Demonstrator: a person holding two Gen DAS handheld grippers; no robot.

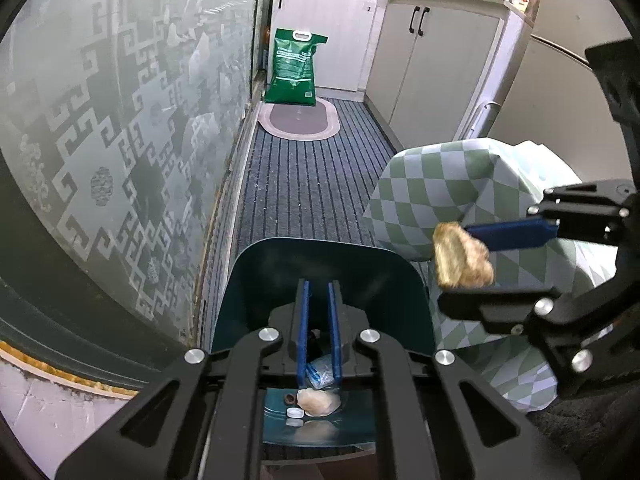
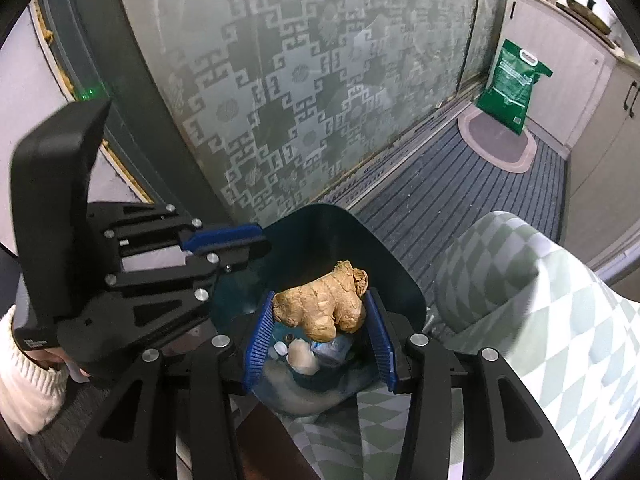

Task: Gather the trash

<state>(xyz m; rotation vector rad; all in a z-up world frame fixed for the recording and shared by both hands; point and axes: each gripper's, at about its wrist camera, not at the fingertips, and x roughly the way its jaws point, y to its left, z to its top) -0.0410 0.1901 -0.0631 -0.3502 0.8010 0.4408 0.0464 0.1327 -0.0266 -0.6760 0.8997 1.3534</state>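
Ginger root (image 2: 322,306) crosswise in right gripper (image 2: 320,328) jaws (left gripper (image 1: 319,320) clamping dustpan (image 1: 280,264)).

Patterned frosted glass door (image 1: 120,128), striped floor mat (image 1: 308,184), white cabinets (image 1: 436,68)

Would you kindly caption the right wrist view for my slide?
Right gripper holds ginger above the dustpan, which the left gripper grips.

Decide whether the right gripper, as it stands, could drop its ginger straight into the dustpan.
Probably yes. The right gripper holds the ginger above the dustpan, with nothing between them. The left gripper grips the pan's near edge, off to the side.
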